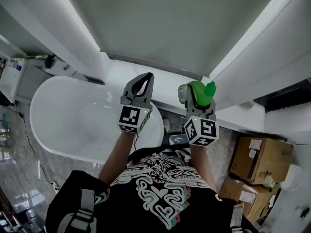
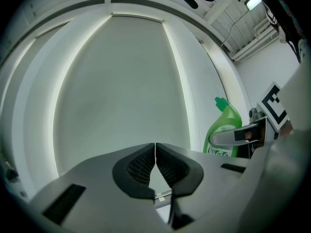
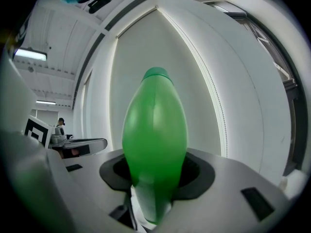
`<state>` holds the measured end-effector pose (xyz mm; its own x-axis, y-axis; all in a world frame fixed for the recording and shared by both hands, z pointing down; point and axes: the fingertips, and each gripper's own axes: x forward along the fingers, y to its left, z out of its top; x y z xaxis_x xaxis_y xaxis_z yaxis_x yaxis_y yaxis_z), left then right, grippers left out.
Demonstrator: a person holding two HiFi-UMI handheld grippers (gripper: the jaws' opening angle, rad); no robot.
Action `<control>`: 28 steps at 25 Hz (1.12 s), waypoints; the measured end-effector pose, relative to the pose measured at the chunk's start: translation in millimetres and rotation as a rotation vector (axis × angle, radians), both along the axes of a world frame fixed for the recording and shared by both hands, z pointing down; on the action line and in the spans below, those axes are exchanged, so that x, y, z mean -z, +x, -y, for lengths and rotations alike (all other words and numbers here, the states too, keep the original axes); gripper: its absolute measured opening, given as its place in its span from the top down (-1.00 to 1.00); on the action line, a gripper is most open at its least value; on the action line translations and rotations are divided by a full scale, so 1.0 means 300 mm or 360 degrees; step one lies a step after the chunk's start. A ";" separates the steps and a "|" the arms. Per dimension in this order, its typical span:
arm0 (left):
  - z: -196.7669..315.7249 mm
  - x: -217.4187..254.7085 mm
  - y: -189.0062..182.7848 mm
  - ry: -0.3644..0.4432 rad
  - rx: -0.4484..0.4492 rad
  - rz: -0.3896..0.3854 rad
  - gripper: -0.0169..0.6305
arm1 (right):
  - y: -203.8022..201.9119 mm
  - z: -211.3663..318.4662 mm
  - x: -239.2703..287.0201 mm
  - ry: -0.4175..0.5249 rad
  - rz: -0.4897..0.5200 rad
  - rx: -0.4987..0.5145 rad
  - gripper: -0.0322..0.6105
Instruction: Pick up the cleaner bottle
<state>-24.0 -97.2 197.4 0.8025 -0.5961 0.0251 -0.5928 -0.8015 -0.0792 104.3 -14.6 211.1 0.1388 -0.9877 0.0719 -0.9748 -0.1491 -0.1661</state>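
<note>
Cleaner bottle (image 3: pixel 154 125), only one, sits clamped in right tongs (image 3: pixel 156 176); left tongs (image 2: pixel 155 161) clenched empty.

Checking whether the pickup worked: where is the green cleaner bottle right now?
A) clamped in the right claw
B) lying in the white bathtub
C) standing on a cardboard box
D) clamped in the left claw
A: in the right gripper view the green cleaner bottle sits pinched between the pads of the right claw, while the left claw is shut with nothing in it.
</note>
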 end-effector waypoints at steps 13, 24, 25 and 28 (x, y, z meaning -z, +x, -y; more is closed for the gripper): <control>-0.008 -0.009 0.009 -0.0007 -0.0024 0.0009 0.89 | 0.002 -0.016 -0.026 -0.0014 0.0043 -0.0028 0.26; 0.005 -0.035 -0.006 -0.0027 -0.0025 0.0020 0.89 | -0.001 -0.008 -0.035 -0.0014 0.0051 -0.0036 0.26; 0.004 -0.036 -0.008 -0.0027 -0.0026 0.0022 0.89 | -0.005 -0.008 -0.036 -0.0015 0.0050 -0.0033 0.26; 0.004 -0.041 -0.006 -0.0028 -0.0026 0.0022 0.89 | -0.004 -0.008 -0.040 -0.0017 0.0050 -0.0030 0.26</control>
<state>-25.8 -98.3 209.5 0.8116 -0.5823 0.0465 -0.5786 -0.8123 -0.0729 103.2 -12.3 223.2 0.1549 -0.9841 0.0870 -0.9660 -0.1694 -0.1951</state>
